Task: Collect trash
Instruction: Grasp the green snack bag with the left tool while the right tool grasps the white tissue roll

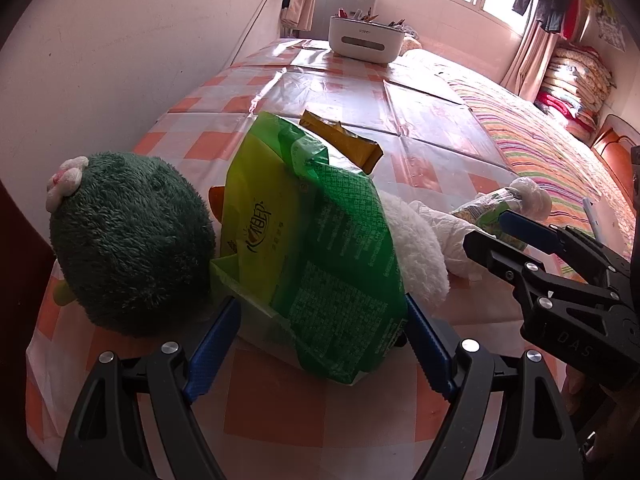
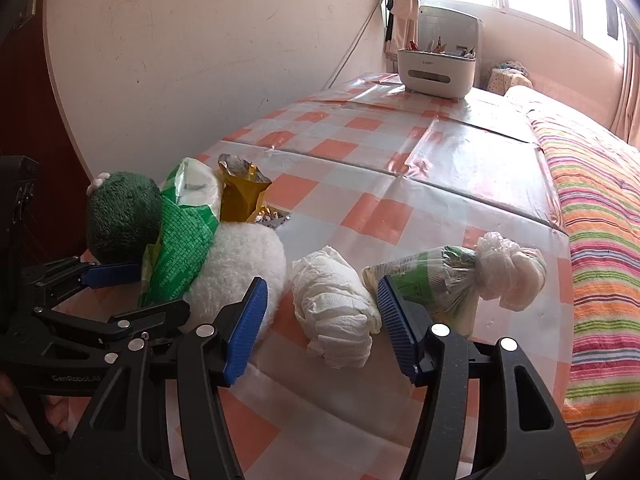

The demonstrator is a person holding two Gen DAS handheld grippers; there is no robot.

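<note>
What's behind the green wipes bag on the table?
Behind the green wipes bag a crumpled gold snack wrapper sticks up, with a foil scrap beside it. The bag covers the wrapper's lower part.

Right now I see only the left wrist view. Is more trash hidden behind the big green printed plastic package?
Observer: Yes. A small crumpled silver wrapper lies beside the gold foil bag, against the white plush toy.
Operator: Is that gold bag closed?
Observer: No. Its top gapes open, and the silver lining shows.
Operator: What is in front of the right hand-held gripper?
Observer: The crumpled white paper wad lies between its open fingers, which do not press on it.
</note>
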